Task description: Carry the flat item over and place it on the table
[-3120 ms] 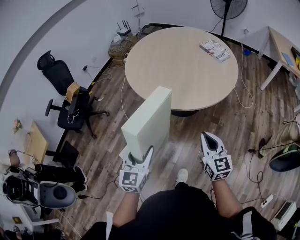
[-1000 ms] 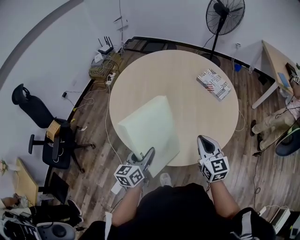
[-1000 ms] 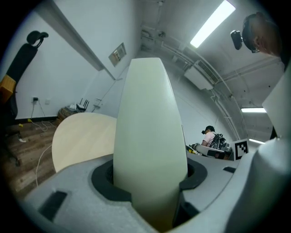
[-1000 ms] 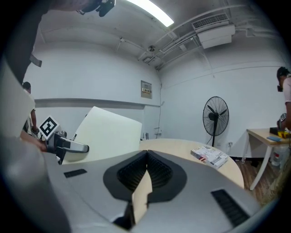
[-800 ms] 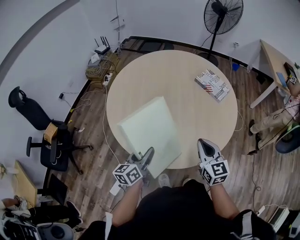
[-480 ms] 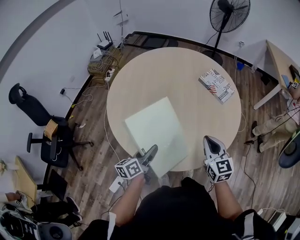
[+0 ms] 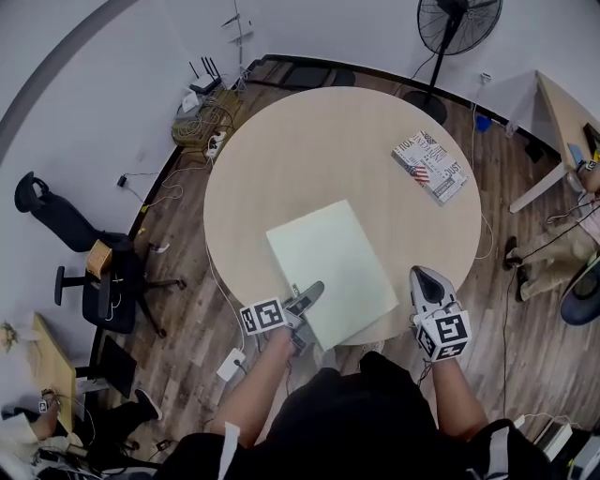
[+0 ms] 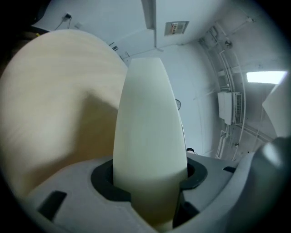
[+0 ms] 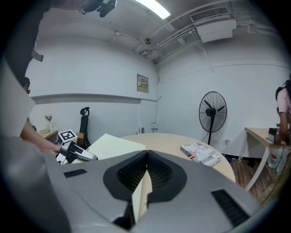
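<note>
The flat panel (image 7: 330,267), pale green-white and thick, lies across the near part of the round tabletop (image 7: 319,141). Its near end projects past the tabletop edge toward the person. Whether its whole underside rests on the surface cannot be determined.

Left gripper (image 7: 309,293): the jaws are clamped on the near left edge of the flat panel, one pad on each face. In the left gripper view the panel (image 8: 148,136) fills the gap between the jaws and extends away over the tabletop (image 8: 54,104).

Right gripper (image 7: 422,277): it is positioned just off the near right side of the tabletop, apart from the panel. In the right gripper view its jaws are closed together with nothing between them.

A magazine (image 7: 429,167) lies on the far right of the tabletop, well apart from the panel. A standing fan (image 7: 457,21) is on the floor beyond the tabletop. An office chair (image 7: 89,258) stands at the left.
</note>
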The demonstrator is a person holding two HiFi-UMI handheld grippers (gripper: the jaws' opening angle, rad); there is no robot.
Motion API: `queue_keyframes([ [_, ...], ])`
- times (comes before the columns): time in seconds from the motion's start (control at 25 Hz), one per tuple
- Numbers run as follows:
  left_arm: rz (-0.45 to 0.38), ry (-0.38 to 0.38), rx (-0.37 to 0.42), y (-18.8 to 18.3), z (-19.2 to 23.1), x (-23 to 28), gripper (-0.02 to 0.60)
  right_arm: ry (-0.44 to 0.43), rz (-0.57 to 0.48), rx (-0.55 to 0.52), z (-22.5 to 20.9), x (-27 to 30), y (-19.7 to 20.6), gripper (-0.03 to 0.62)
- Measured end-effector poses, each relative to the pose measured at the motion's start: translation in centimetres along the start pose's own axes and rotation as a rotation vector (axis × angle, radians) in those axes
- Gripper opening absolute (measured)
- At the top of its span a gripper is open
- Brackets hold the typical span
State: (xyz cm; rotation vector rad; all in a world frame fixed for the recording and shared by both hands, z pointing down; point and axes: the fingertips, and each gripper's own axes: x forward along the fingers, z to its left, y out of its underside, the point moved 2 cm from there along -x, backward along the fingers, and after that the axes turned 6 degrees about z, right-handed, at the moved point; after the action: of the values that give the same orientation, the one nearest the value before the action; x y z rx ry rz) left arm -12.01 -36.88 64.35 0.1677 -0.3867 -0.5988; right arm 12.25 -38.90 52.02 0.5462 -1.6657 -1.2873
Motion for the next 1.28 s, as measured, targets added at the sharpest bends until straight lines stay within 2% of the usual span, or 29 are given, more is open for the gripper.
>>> queue_keyframes([
  [0.16, 0.053, 0.011, -0.043, 0.6, 0.6, 2.8, 0.245, 0.005, 0.019, 0.012, -1.1, -0.5, 1.0, -0.002],
  [0.28, 0.055, 0.012, -0.085, 0.5, 1.2, 4.2, 0.251, 0.007, 0.026, 0.017, -1.5, -0.9, 1.5, -0.002],
  [0.4, 0.044, -0.008, -0.121, 0.6, 1.9, 4.9, 0.277, 0.008, 0.031, 0.021, -2.1, -1.4, 1.8, -0.002],
  [0.52, 0.059, -0.054, -0.109, 0.7, 2.4, 5.3, 0.306, 0.012, 0.031, 0.023, -2.8, -1.6, 2.0, -0.002],
  [0.8, 0.092, -0.357, 0.028, 0.7, 4.1, 4.4, 0.408, -0.003, 0.02, 0.016, -3.4, -1.1, 1.6, -0.002],
  [0.96, 0.07, -0.54, 0.194, 0.0, 3.9, 2.1, 0.422, -0.029, 0.012, 0.012, -2.9, -0.4, 1.2, -0.002],
  [1.16, -0.018, -0.571, 0.333, -1.3, 0.8, -0.5, 0.422, -0.072, 0.0, -0.002, -2.0, 0.6, 0.7, -0.002],
  [1.28, -0.035, -0.575, 0.449, -1.7, -1.6, -1.4, 0.42, -0.101, -0.014, -0.008, -1.5, 1.2, 0.2, -0.002],
])
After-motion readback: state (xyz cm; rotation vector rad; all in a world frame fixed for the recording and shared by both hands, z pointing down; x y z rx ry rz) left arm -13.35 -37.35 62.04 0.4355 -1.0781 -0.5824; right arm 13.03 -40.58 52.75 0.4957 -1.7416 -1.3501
